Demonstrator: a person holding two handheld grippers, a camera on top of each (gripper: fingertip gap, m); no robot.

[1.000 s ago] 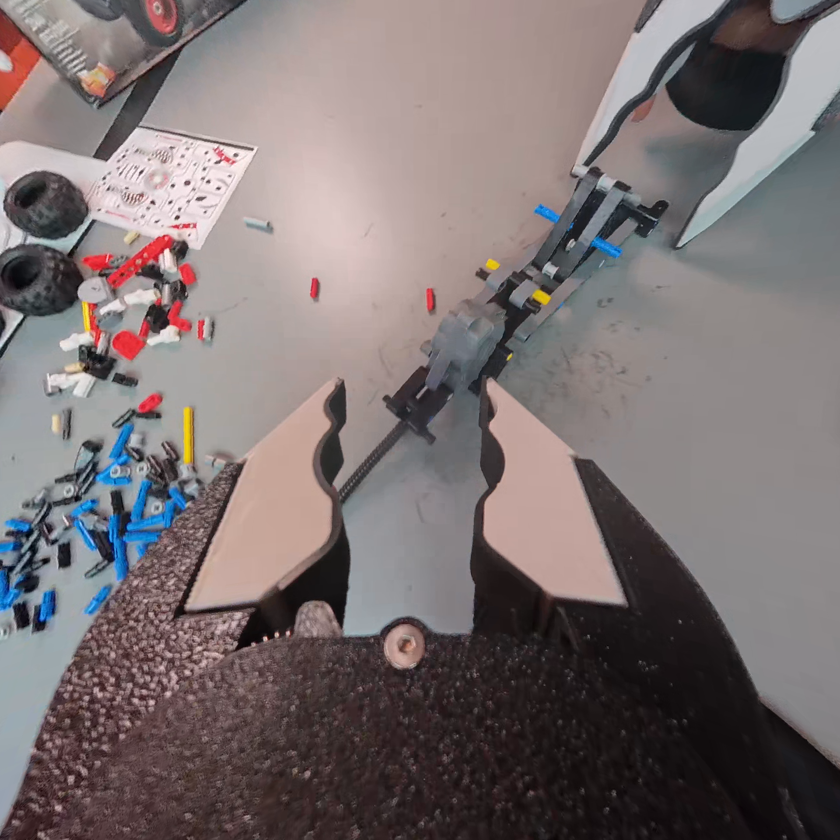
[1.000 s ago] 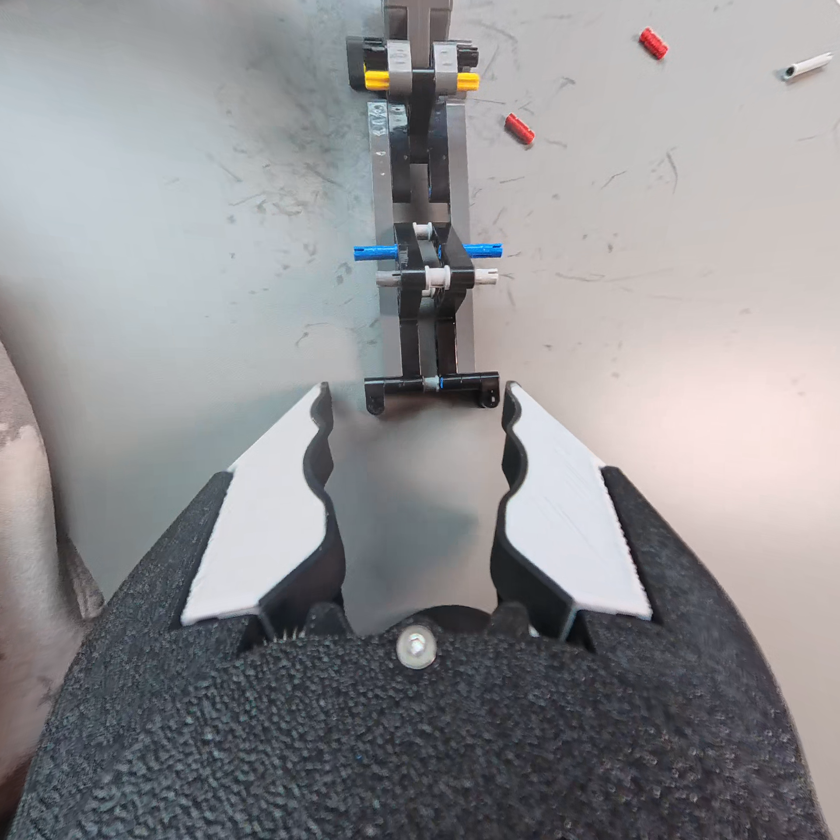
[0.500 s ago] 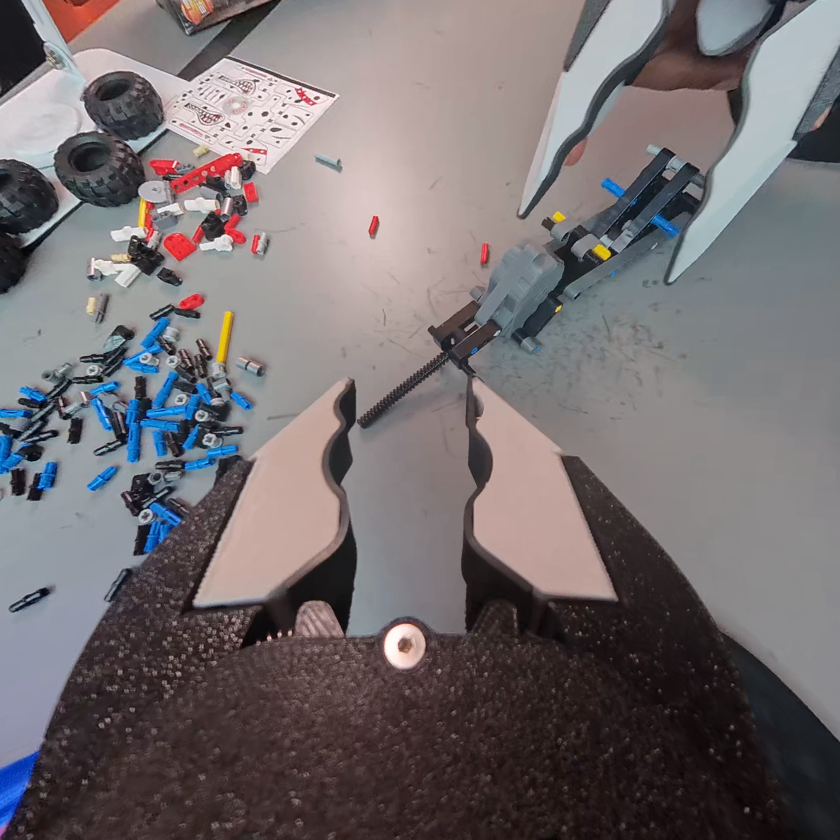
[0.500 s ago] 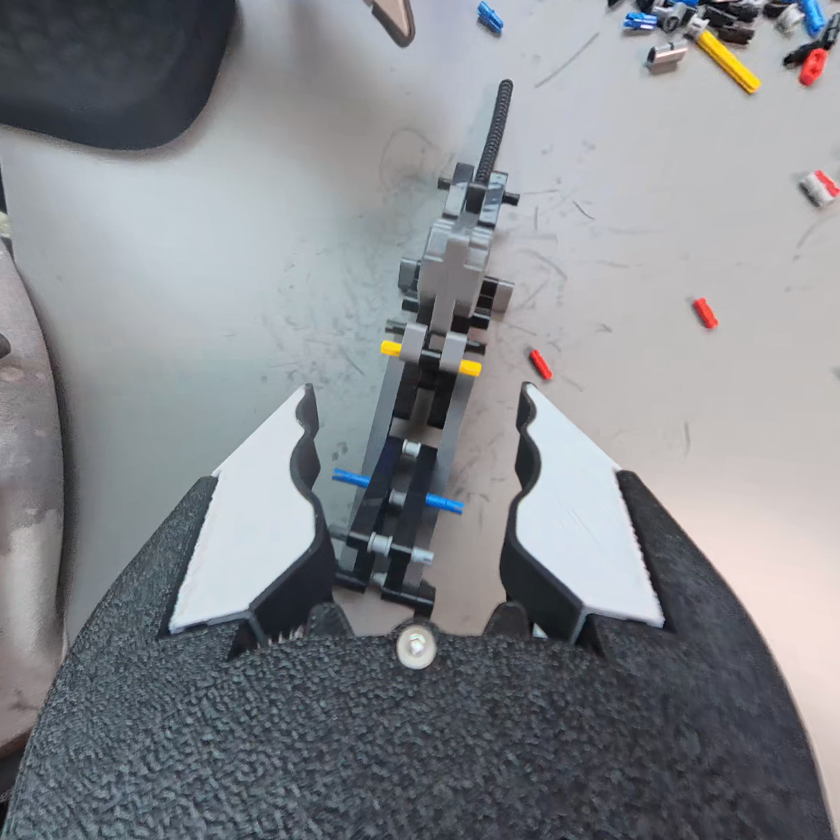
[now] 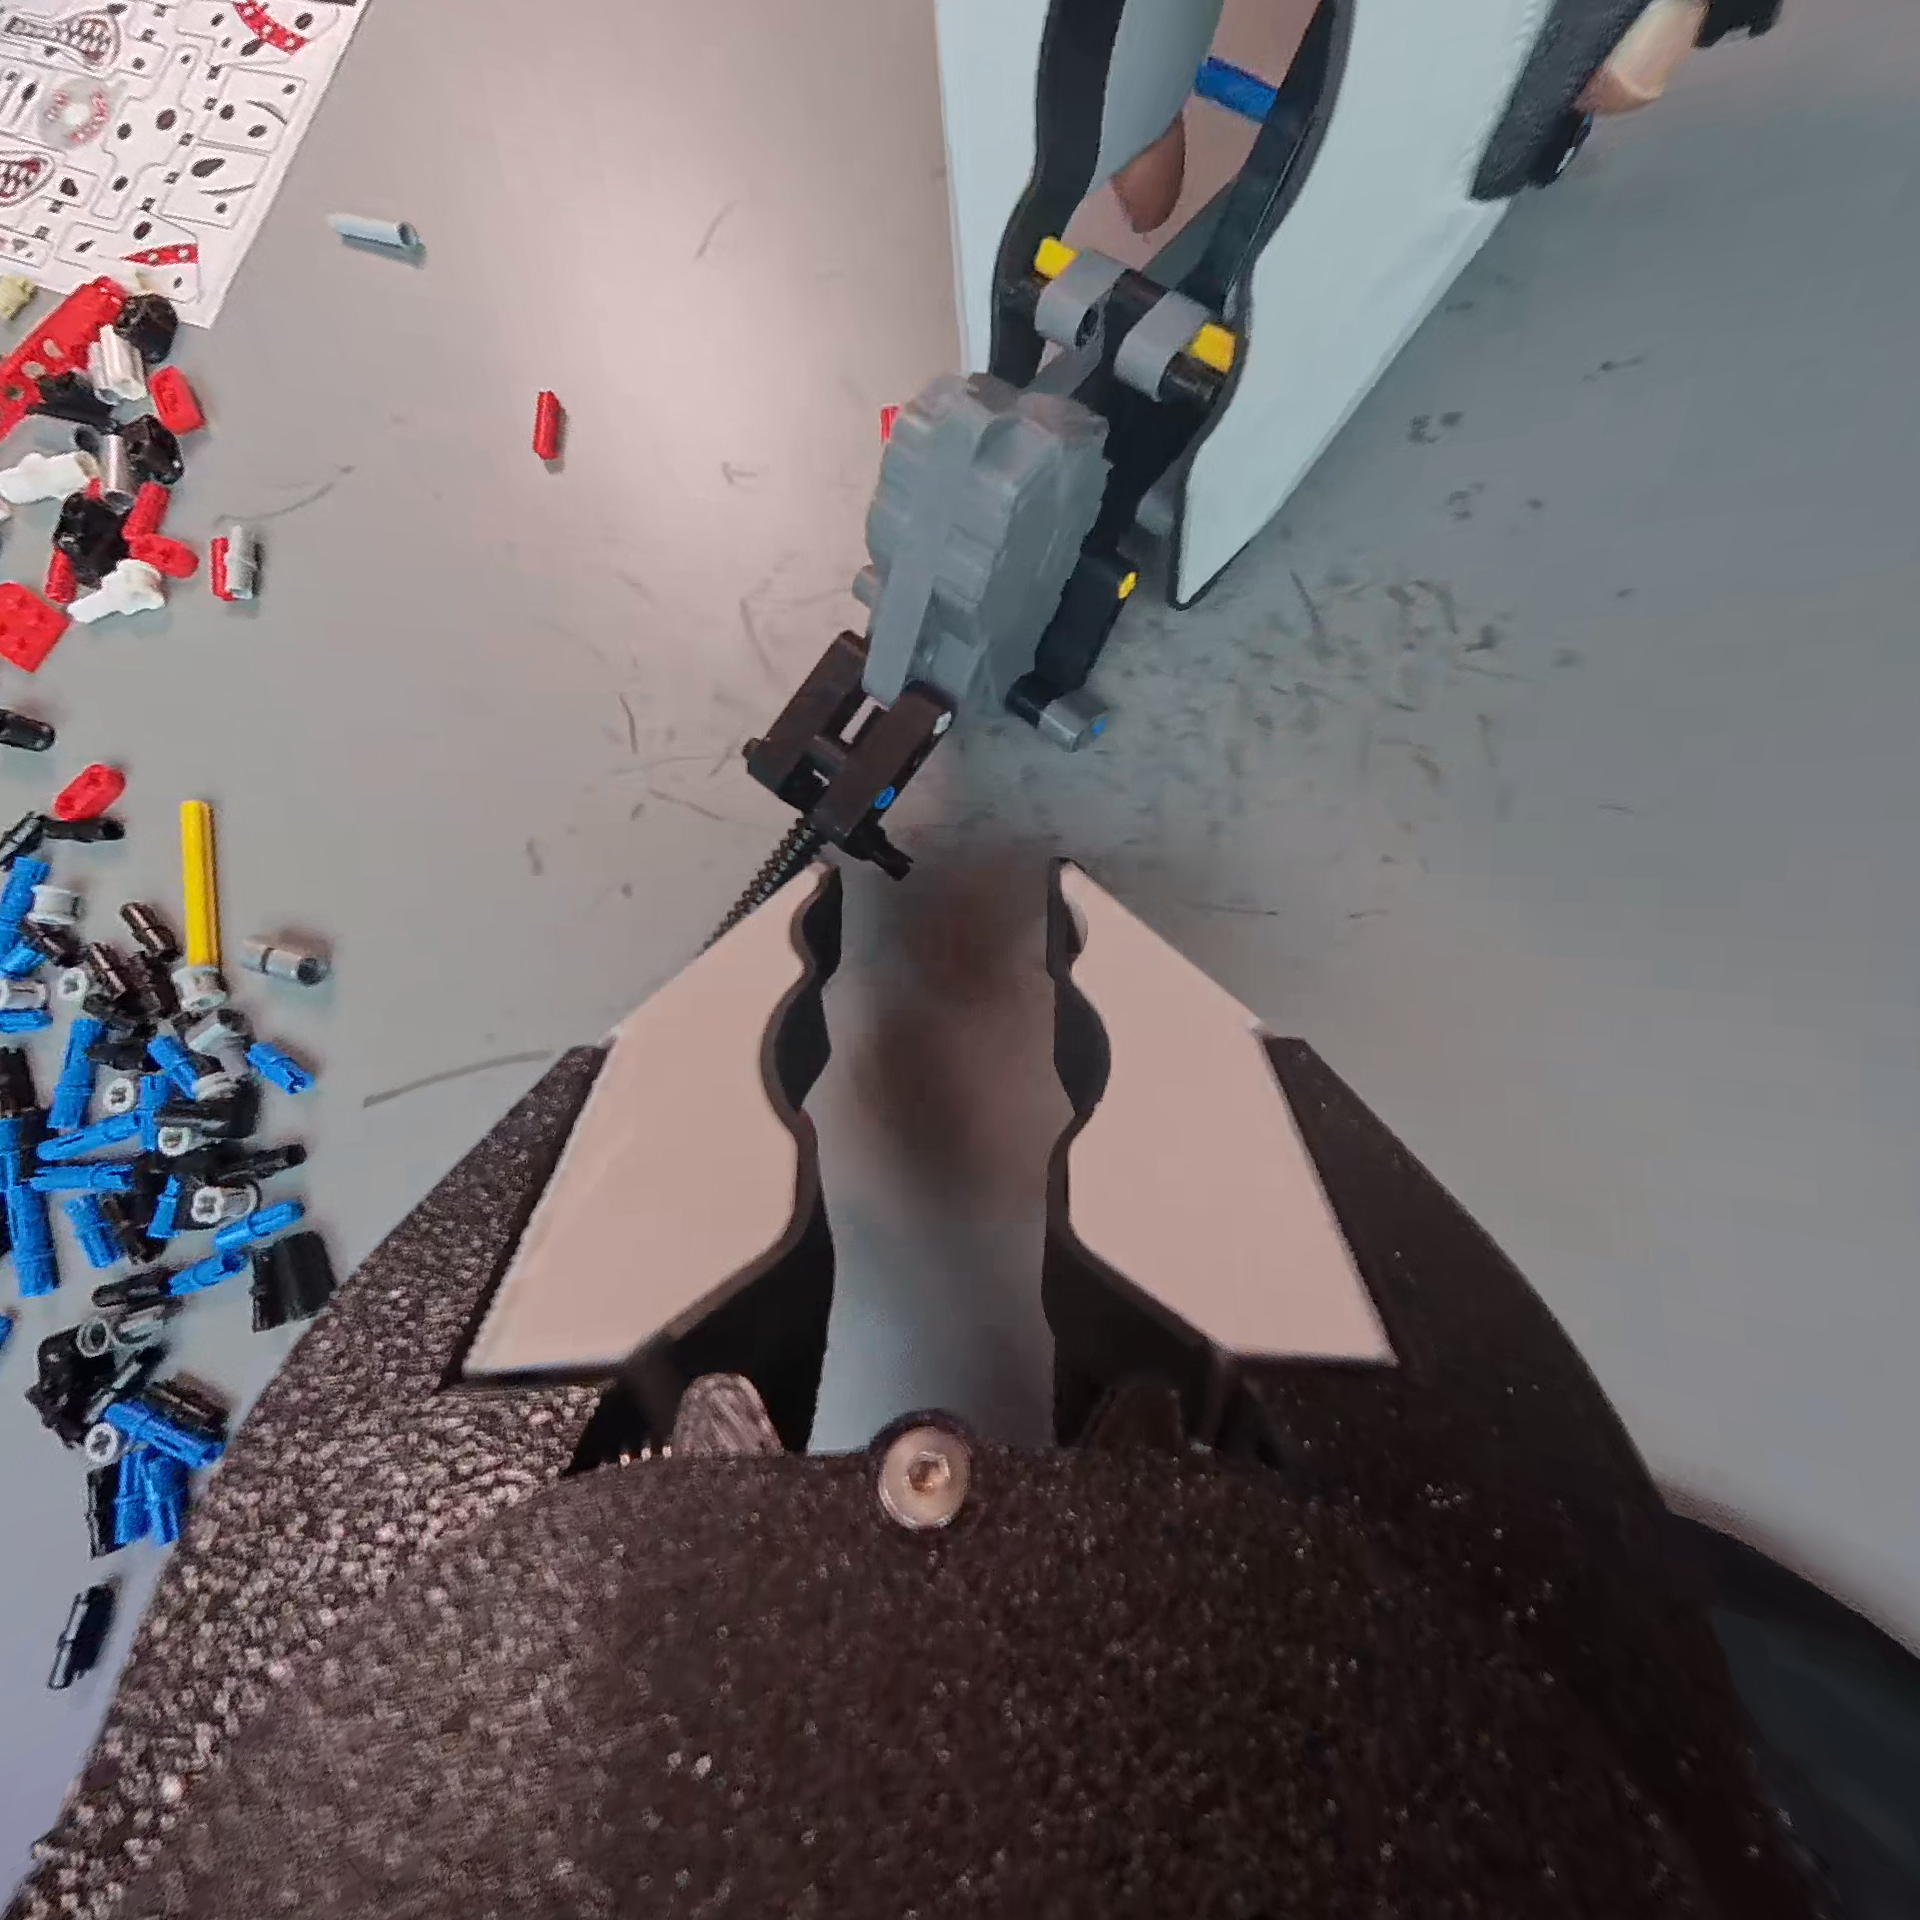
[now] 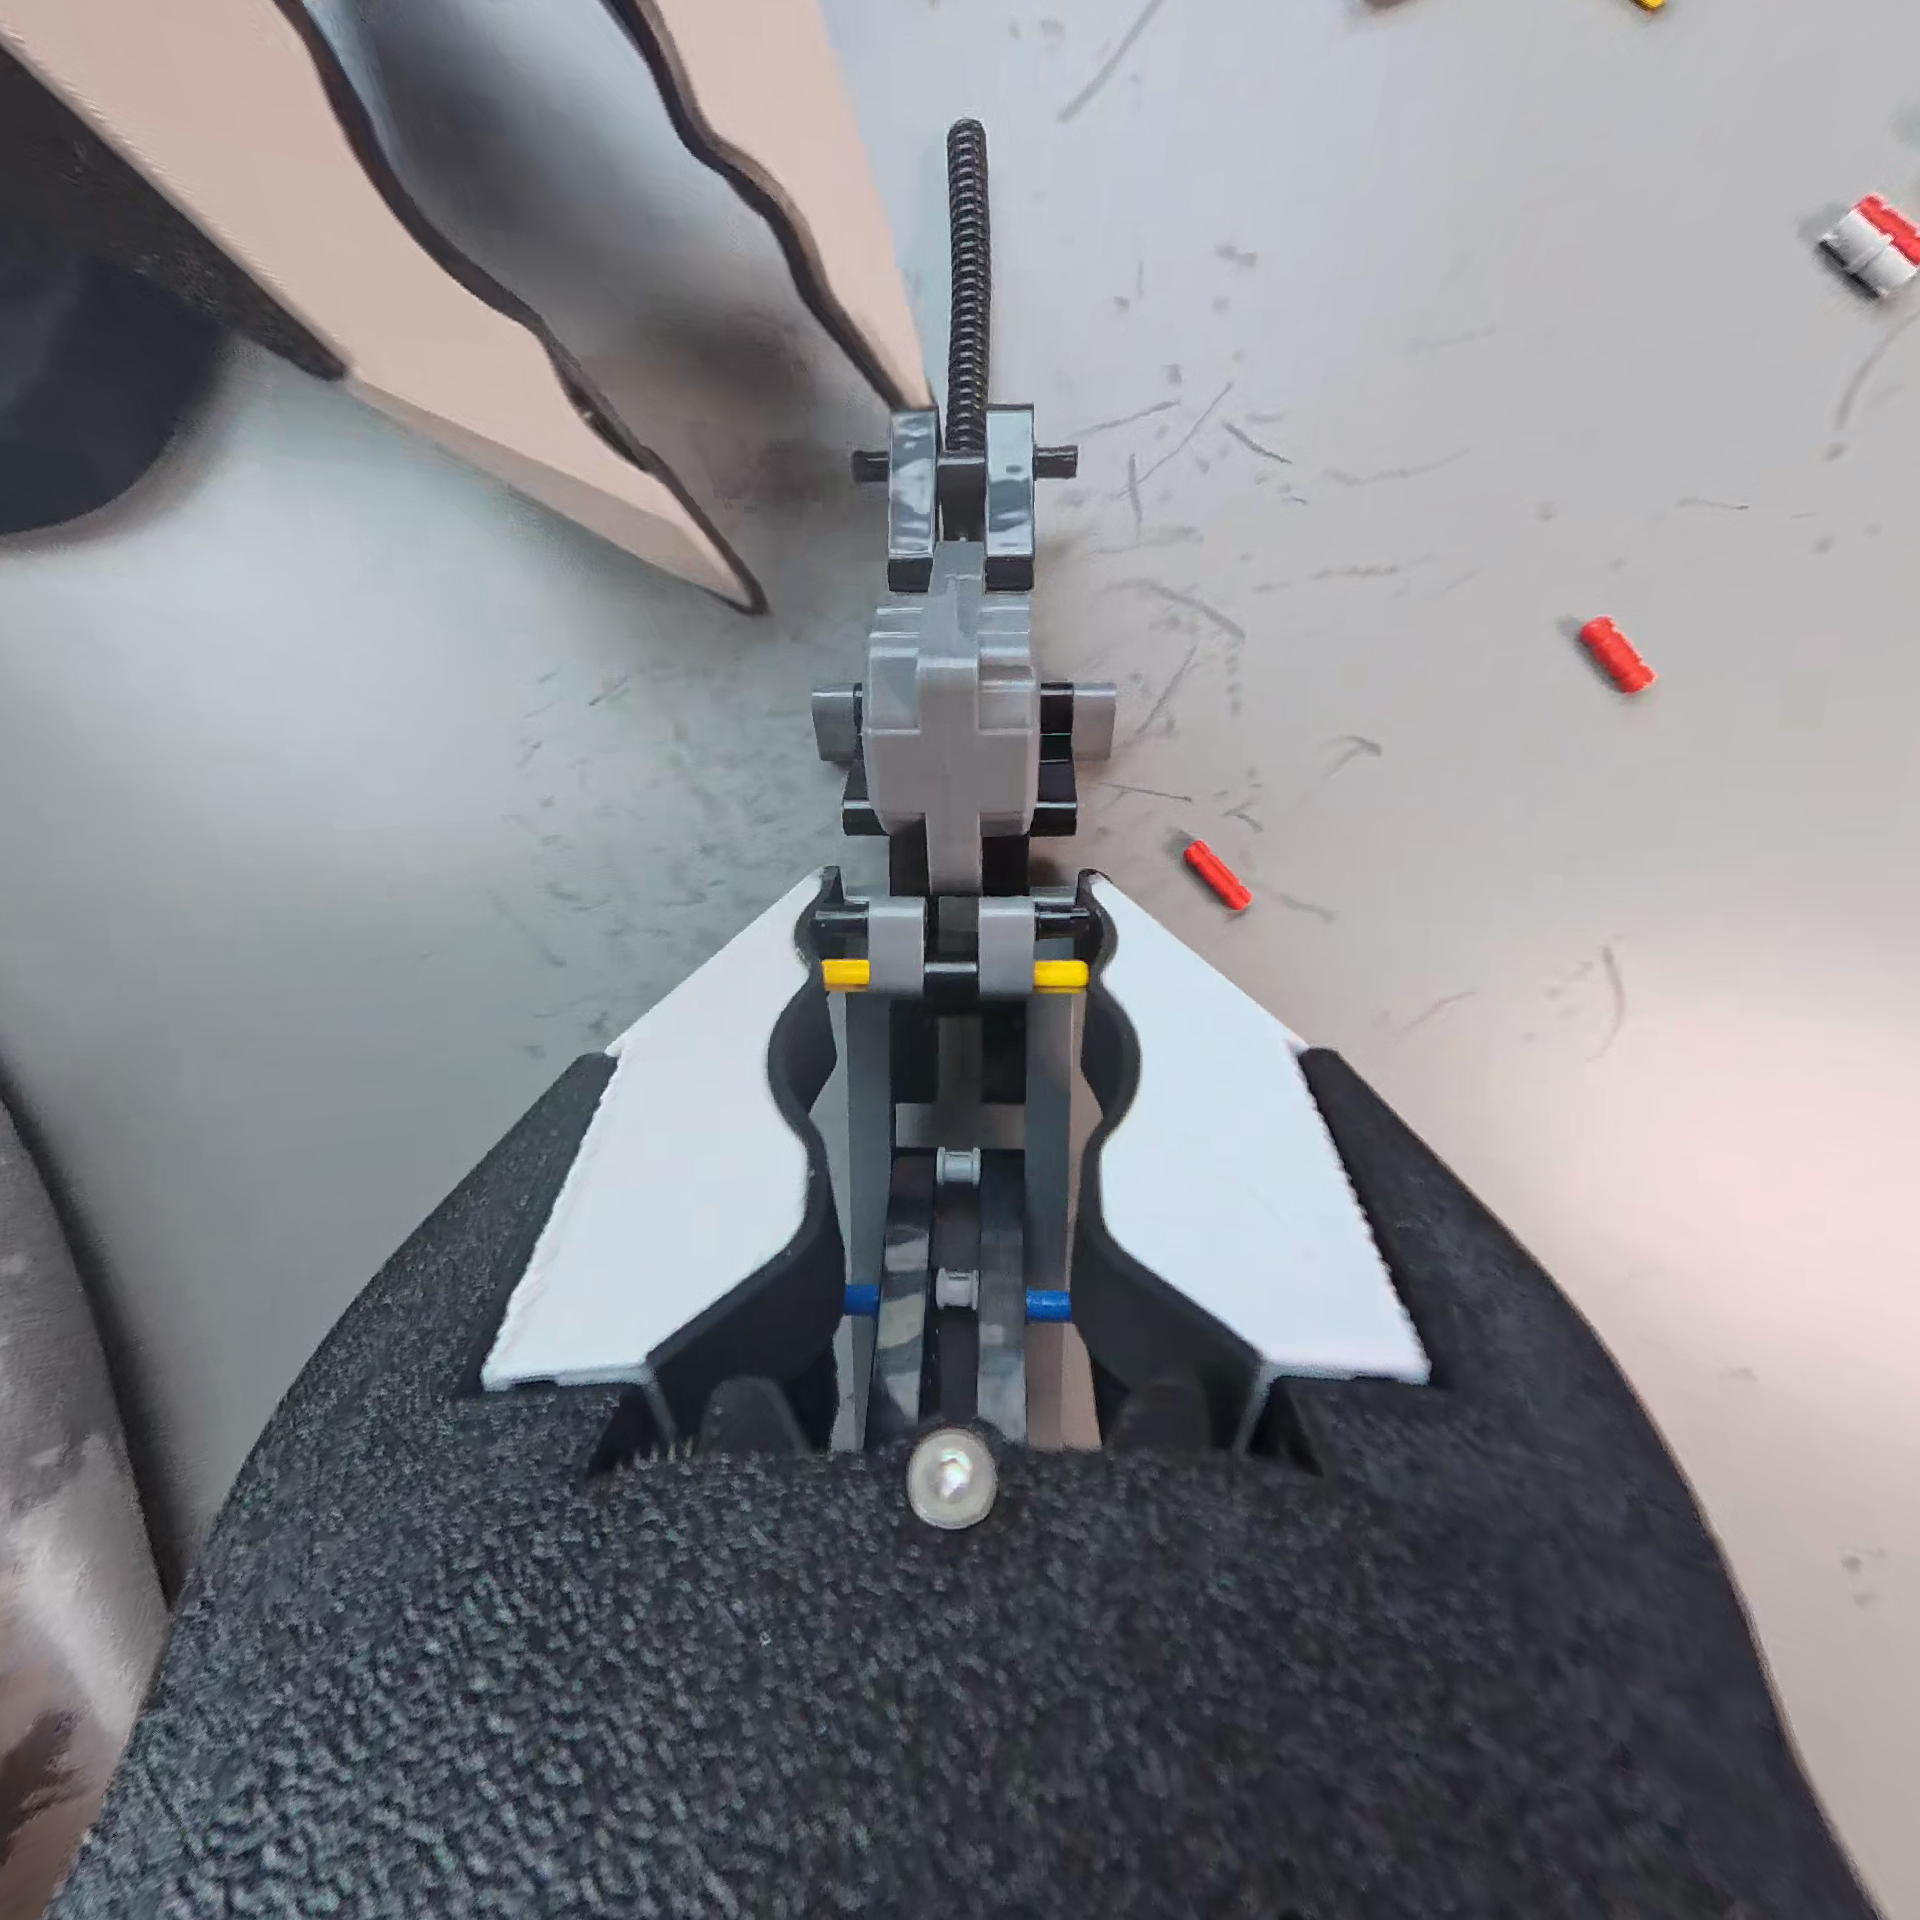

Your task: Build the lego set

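A long grey and black lego assembly [image 5: 977, 520] with yellow and blue pins lies on the grey table [image 5: 1558, 935]. A black threaded axle [image 5: 769, 883] sticks out of its near end. My left gripper [image 5: 945, 878] is open and empty, its tips just short of that end. My right gripper [image 6: 956, 883] is shut on the assembly [image 6: 951, 727]; its white fingers [image 5: 1340, 312] press both sides at the yellow pins. The left gripper's beige fingers [image 6: 810, 208] show beside the axle [image 6: 966, 270] in the right wrist view.
A pile of loose blue, black and grey pieces [image 5: 135, 1122] lies at the left, with red and white pieces [image 5: 94, 499] and a sticker sheet [image 5: 135, 135] behind. A yellow axle [image 5: 197, 883] lies nearby. Small red pins [image 6: 1216, 876] lie to the right of the assembly. Tip to tip, the grippers are about 7 cm apart. The yellow axle [image 5: 197, 883] lies around 15 cm away from my left fingertips.
My right gripper slid forward along the assembly and closed on it. My left gripper came closer to the axle end, still open.
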